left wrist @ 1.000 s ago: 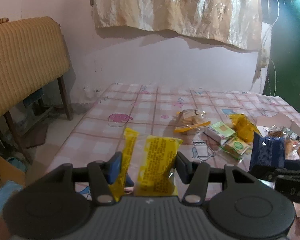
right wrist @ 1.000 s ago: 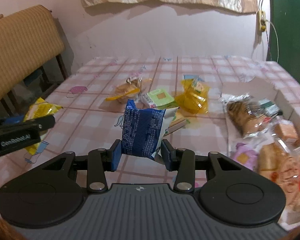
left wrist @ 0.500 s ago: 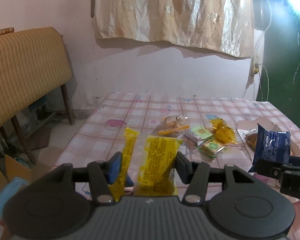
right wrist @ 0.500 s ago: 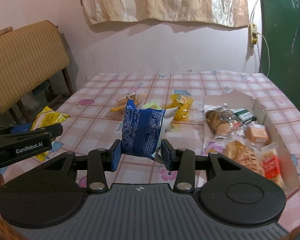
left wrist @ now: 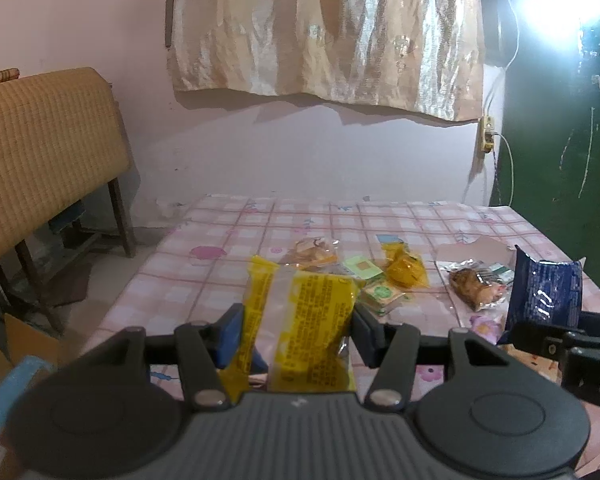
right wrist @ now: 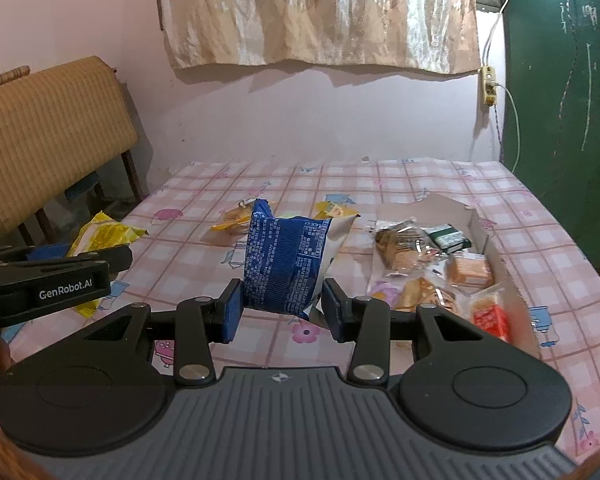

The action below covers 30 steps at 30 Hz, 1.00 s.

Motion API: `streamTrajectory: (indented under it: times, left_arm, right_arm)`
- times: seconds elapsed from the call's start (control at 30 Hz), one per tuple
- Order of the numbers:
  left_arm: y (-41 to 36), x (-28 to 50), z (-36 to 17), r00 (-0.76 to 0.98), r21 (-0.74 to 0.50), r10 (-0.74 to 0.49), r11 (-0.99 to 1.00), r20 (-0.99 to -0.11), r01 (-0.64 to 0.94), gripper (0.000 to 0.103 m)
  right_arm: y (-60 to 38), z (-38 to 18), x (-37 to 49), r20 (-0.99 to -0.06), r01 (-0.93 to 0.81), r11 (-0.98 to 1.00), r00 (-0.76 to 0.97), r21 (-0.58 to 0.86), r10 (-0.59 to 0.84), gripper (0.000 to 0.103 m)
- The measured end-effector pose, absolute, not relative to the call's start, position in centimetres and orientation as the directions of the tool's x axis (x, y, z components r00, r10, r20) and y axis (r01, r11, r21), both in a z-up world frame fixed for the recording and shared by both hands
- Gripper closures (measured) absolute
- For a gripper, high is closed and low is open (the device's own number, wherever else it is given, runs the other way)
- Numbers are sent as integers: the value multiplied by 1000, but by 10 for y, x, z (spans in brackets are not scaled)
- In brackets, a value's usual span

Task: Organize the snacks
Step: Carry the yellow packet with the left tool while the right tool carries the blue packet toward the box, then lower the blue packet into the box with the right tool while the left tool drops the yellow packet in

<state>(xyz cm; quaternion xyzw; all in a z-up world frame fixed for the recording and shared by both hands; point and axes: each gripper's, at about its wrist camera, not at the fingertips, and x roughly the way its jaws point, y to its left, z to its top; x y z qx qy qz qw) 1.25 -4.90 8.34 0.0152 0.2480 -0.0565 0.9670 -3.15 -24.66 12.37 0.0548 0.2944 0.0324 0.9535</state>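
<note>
Several loose snacks [right wrist: 236, 222] lie beside the cardboard box [right wrist: 476, 220].

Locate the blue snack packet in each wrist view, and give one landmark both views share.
Left wrist: blue snack packet at the right edge, clamped in the right gripper.
Right wrist: centre, between that gripper's fingers.
Shared landmark: cardboard box of snacks.

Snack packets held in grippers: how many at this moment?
2: a yellow packet in the left gripper, a blue packet in the right gripper.
</note>
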Motion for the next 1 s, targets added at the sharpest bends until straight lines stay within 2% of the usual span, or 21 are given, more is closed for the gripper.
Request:
streamTrajectory:
  times: [1.0]
  left_arm:
    - [-101, -8, 78, 833, -20, -210, 972, -512, 233, 47]
  right_arm:
    - [-272, 128, -67, -544, 70, 990, 839, 126, 10, 52]
